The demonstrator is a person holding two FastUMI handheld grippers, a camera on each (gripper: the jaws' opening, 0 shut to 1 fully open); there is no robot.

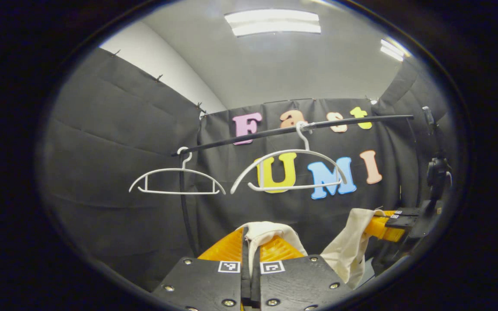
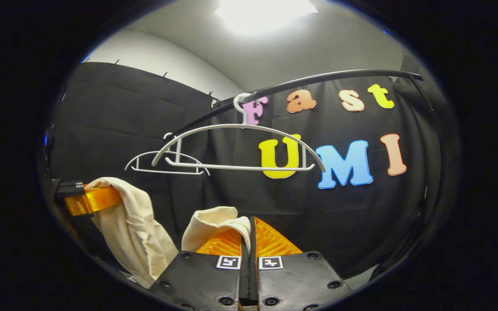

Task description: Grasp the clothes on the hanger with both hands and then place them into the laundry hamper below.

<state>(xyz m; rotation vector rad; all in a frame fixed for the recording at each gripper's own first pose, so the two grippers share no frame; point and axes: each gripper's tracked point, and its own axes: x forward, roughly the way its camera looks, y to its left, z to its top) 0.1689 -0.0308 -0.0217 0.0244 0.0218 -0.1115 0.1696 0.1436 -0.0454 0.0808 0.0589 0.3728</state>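
We see a cream cloth garment [image 1: 348, 250] | off the bare white plastic hanger [image 1: 292, 170] | drooping between both claws, below the hanger.

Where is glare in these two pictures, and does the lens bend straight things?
Left gripper view: the ceiling lamp is bright but its shape stays clear; the rail looks nearly straight. Right gripper view: the lamp is blown out to a white patch, and the rail bows strongly. The cloth and hangers are sharp in both.
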